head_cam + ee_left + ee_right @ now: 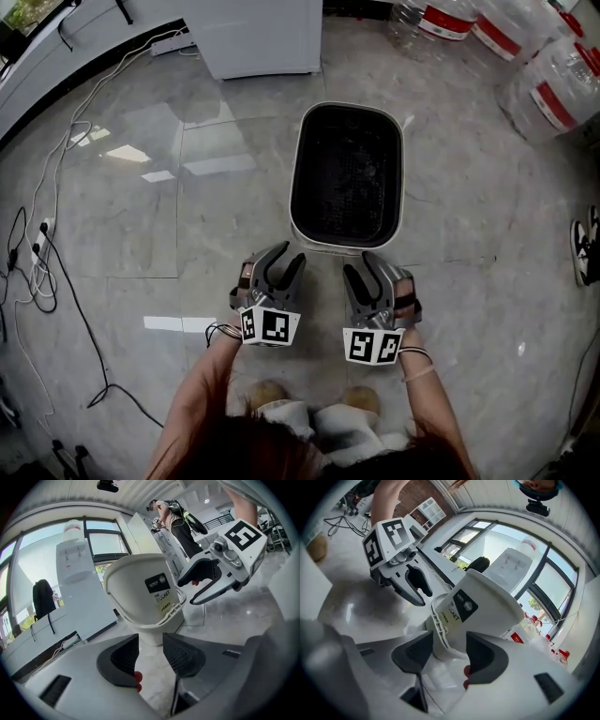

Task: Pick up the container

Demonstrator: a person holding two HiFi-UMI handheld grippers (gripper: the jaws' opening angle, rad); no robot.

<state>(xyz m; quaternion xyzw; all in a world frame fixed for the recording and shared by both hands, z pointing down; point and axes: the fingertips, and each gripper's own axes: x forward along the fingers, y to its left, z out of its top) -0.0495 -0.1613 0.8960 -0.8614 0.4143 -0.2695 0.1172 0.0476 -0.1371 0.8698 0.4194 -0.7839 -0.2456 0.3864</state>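
- On the grey marble floor (141, 216), a container (345, 246) is seen standing upright in front of the person, just beyond both grippers.
- From above, it is shown as a rounded rectangle with a white rim and a dark, black inside.
- From the left gripper view, its outer wall (140, 588) is seen to be plain white, with a black label, some print below it and a ribbed lip round the top.
- The same white wall and label are shown in the right gripper view (487, 606).
- The left gripper (289, 258) is held just short of the near rim, its jaws apart and nothing clamped between them.
- The right gripper (359, 265) is held beside it, jaws spread wide and pointed at the near rim, with nothing gripped.
- Cables (37, 253) are seen at the left, and water bottles (553, 84) at the top right.
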